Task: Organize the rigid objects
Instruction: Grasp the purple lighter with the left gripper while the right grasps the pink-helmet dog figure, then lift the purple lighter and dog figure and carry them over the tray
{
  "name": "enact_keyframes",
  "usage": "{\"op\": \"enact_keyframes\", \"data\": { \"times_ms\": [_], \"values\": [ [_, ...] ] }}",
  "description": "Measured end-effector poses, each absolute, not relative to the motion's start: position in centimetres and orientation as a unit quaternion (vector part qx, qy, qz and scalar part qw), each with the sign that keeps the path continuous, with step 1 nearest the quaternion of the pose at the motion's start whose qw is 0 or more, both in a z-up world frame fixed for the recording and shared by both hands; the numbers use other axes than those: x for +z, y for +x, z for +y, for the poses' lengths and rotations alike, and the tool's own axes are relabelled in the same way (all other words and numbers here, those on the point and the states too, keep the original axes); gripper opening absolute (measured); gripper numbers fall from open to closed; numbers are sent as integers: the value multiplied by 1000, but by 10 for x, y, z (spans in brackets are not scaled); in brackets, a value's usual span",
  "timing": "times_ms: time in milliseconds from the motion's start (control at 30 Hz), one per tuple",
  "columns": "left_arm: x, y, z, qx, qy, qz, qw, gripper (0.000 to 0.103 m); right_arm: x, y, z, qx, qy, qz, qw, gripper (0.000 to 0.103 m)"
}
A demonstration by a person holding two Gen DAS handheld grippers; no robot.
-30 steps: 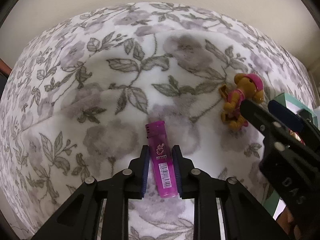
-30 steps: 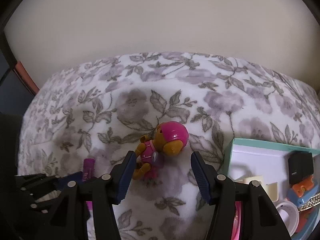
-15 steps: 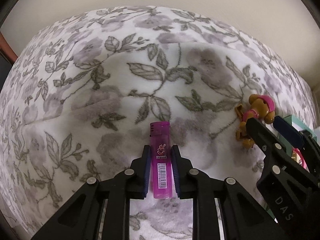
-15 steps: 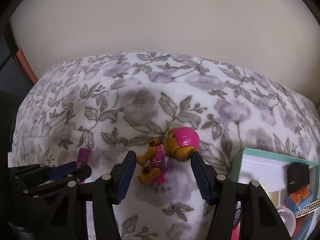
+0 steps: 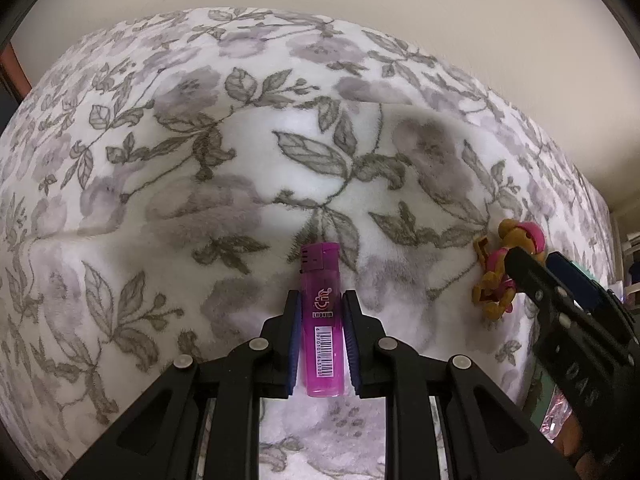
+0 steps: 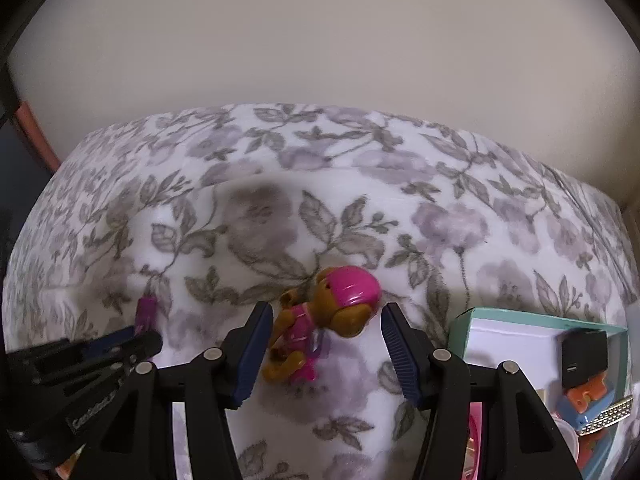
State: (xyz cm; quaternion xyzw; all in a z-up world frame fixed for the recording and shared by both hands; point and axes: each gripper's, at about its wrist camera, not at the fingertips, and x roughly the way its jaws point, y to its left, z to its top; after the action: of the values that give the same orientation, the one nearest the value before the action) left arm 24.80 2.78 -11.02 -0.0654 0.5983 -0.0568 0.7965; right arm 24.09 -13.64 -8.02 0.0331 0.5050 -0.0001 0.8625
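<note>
A translucent magenta lighter (image 5: 322,320) — a slim, flat-sided plastic bar with a printed logo and a barcode on its face — is sitting upright between the two blue ribbed pads of the left gripper (image 5: 320,344). The pads are pressing on its long sides, pinching it around the lower half, so its capped top is sticking out past the fingertips and its rounded base is reaching back toward the black finger frames. In the right wrist view only the lighter's tip (image 6: 146,312) is showing beyond those fingers, at the far left.

A small hard-plastic toy dog (image 6: 324,332), brown with a glossy pink helmet and a pink outfit, is lying on its side between the right gripper's fingers (image 6: 324,344). Those fingers are standing spread about halfway; the left pad is just beside the toy's legs and the right pad is standing apart from its head, and neither is visibly pressing on it. From the left wrist view the toy (image 5: 506,268) is lying partly behind the right gripper's black fingers.

Both grippers are pointing steeply down at a soft, fuzzy blanket (image 5: 200,200) printed with grey leaves and mauve flowers.

Outside the right finger a shallow teal-rimmed box (image 6: 540,320) with a white inside is resting on the blanket — holding a black rectangular block (image 6: 584,356) and an orange-and-blue piece (image 6: 588,396).
</note>
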Motion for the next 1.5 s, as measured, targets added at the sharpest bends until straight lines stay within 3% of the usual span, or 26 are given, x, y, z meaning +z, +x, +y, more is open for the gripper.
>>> {"op": "enact_keyframes", "data": {
  "times_ms": [833,1167,1500],
  "values": [
    [-113,253,59,-54,-71,575,813,21,-105,274,-135,-27,50,540,839,57],
    [-113,250,40,-46,-64,567,820,21,-113,279,-131,-37,29,544,838,44],
    [-112,251,33,-37,-51,565,823,20,-110,247,-122,-25,11,550,835,44]
  ]
}}
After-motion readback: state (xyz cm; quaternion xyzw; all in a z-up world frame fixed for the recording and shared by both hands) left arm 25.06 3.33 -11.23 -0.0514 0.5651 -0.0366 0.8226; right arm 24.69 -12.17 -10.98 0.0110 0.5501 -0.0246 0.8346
